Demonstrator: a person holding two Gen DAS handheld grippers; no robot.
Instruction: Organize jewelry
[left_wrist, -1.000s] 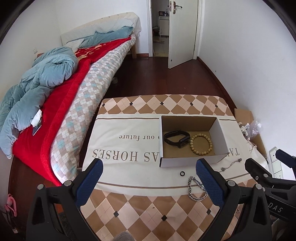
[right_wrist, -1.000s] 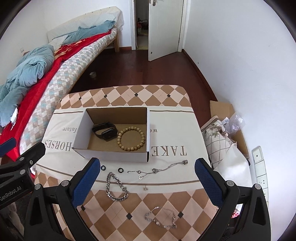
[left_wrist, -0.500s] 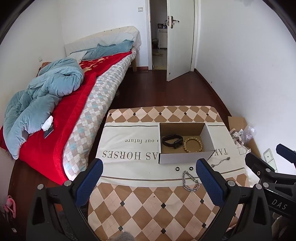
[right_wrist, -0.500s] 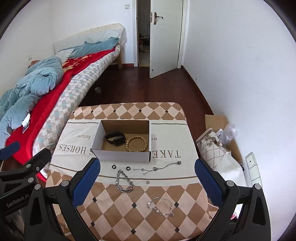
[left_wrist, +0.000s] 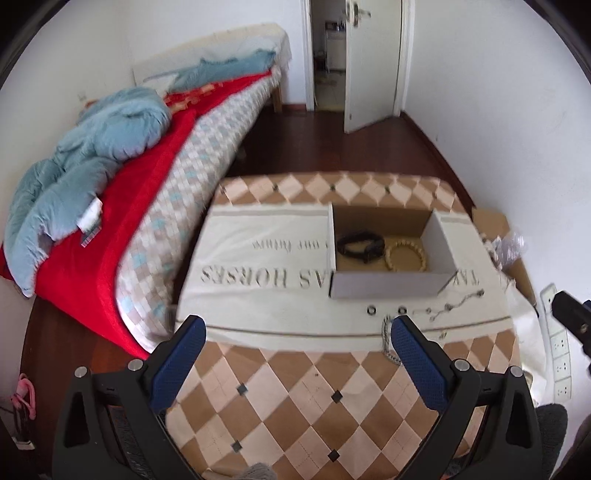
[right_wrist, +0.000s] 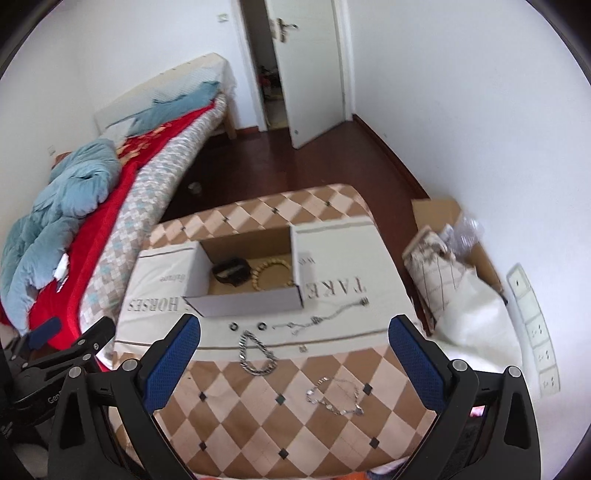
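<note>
An open cardboard box (right_wrist: 247, 301) stands on the table and holds a black wristband (right_wrist: 231, 271) and a wooden bead bracelet (right_wrist: 271, 273). In front of it lie two small dark rings (right_wrist: 234, 326), a thin silver chain (right_wrist: 325, 315), a thick silver chain (right_wrist: 256, 354) and a silver charm bracelet (right_wrist: 334, 397). The box also shows in the left wrist view (left_wrist: 384, 286). My left gripper (left_wrist: 295, 354) and right gripper (right_wrist: 293, 354) are both open and empty, held above the near part of the table.
The table carries a diamond-pattern cloth (right_wrist: 280, 435) and a white lettered runner (left_wrist: 258, 295). A bed with red and blue covers (left_wrist: 110, 184) stands to the left. Bags and cardboard (right_wrist: 450, 266) lie at the right by the wall. A door (right_wrist: 306, 66) stands open at the back.
Both grippers have pulled back and risen from the table, then shifted; the right view now tilts. The jewelry and box have not moved. Both jaws stay open.
</note>
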